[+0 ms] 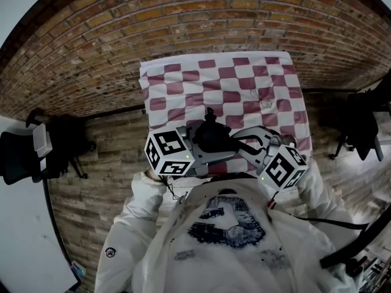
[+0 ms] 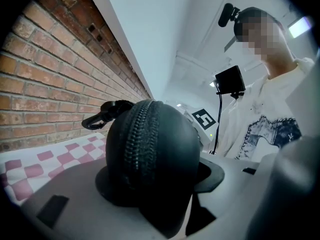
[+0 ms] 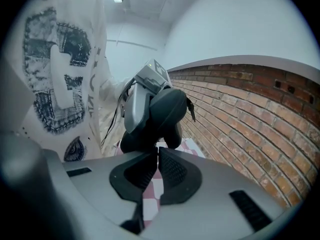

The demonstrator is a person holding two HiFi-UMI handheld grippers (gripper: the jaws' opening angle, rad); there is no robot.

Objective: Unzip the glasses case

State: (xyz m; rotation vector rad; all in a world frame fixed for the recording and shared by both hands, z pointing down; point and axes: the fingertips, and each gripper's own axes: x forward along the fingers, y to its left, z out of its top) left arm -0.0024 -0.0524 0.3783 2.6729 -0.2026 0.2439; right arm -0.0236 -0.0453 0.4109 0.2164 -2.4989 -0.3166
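The black glasses case (image 2: 150, 149) hangs in the air over the table, and my left gripper (image 2: 160, 179) is shut on it, one pad on each side. Its zipper (image 2: 140, 134) runs closed over the rounded end facing the camera. A black clip (image 2: 100, 116) sticks out from the far end. In the head view the case (image 1: 211, 136) sits between the two marker cubes. My right gripper (image 3: 157, 148) is shut, with its tips right against the lower end of the case (image 3: 167, 109). Whether a zipper pull is pinched between them is hidden.
Below stands a table with a red-and-white checkered cloth (image 1: 244, 84), set against a brick wall (image 1: 183, 23). Black chairs stand at the left (image 1: 24, 154) and right (image 1: 360, 121). The person's white printed shirt (image 1: 226, 224) is close behind both grippers.
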